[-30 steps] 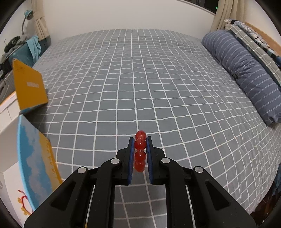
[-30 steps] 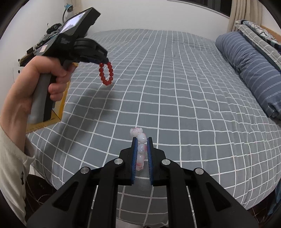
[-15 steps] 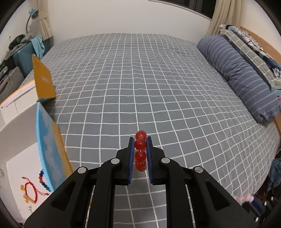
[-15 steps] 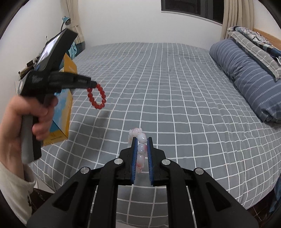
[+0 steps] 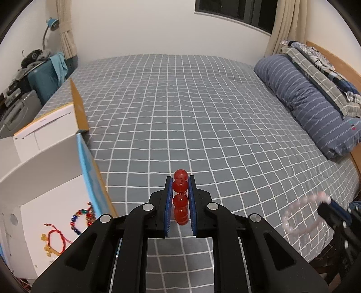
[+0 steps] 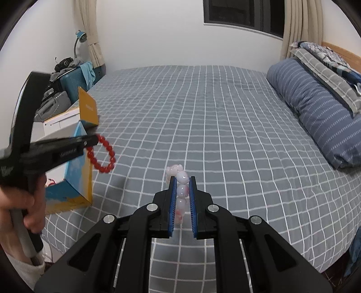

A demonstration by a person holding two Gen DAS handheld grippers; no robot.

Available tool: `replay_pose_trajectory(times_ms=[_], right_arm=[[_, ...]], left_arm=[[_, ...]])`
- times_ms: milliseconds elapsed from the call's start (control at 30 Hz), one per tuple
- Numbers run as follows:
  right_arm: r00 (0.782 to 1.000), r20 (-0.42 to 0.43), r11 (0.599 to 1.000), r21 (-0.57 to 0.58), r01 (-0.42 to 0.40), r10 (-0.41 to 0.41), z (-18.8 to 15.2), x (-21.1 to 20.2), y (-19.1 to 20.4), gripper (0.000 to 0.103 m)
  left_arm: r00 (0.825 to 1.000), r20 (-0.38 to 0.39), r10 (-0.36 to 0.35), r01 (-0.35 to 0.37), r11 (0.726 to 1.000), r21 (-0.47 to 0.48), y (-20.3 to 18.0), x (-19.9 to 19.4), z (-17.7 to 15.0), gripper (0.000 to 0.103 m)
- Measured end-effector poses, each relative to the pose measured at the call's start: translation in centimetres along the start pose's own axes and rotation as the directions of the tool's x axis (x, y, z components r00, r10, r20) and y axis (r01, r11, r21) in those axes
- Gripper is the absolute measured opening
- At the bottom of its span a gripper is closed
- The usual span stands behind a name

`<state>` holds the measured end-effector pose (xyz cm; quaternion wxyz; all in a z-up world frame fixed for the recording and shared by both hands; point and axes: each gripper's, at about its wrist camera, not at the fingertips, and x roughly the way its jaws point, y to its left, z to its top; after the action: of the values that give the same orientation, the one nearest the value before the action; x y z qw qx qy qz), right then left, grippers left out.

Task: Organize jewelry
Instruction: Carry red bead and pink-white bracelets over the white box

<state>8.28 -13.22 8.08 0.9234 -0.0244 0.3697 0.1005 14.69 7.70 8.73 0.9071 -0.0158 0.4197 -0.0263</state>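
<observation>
Left tongs (image 5: 180, 202) pinch a red bead bracelet (image 5: 180, 198); right tongs (image 6: 182, 202) pinch a pale pink bracelet (image 6: 181, 191), above the bed (image 6: 225, 135).

A big bed (image 5: 180, 108) with a grey checked cover fills the room. A blue striped pillow (image 5: 311, 101) lies beside the white wall (image 5: 158, 27), under a dark window (image 6: 243, 13).

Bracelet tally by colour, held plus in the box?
Red bead bracelet, in the left tool: 1
Pale pink bead bracelet, in the right tool: 1
Multicolour bead bracelet, in the white box: 1
Red cord bracelet, in the box: 1
Total: 4 visible; part of the box interior is out of view.
</observation>
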Motion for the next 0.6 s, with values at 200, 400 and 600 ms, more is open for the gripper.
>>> replay_pose_trajectory(times_ms=[200, 400, 600], right_arm=[[1.000, 0.022, 0.999, -0.040, 0.001, 0.000, 2.6, 0.7, 2.7, 0.010], [0.999, 0.030, 0.996, -0.079, -0.040, 0.042, 4.7, 1.4, 6.2, 0.010], [0.995, 0.037, 0.988, -0.126, -0.086, 0.091, 6.0, 2.1, 10.7, 0.010]], left_arm=[[0.999, 0.033, 0.019, -0.018, 1.000, -0.023, 2.2, -2.2, -0.1, 0.012], [0.996, 0.077, 0.043, -0.036, 0.996, -0.087, 6.0, -5.1, -0.1, 0.012], [0.990, 0.108, 0.086, -0.071, 0.988, -0.136, 9.4, -7.5, -0.6, 0.012]])
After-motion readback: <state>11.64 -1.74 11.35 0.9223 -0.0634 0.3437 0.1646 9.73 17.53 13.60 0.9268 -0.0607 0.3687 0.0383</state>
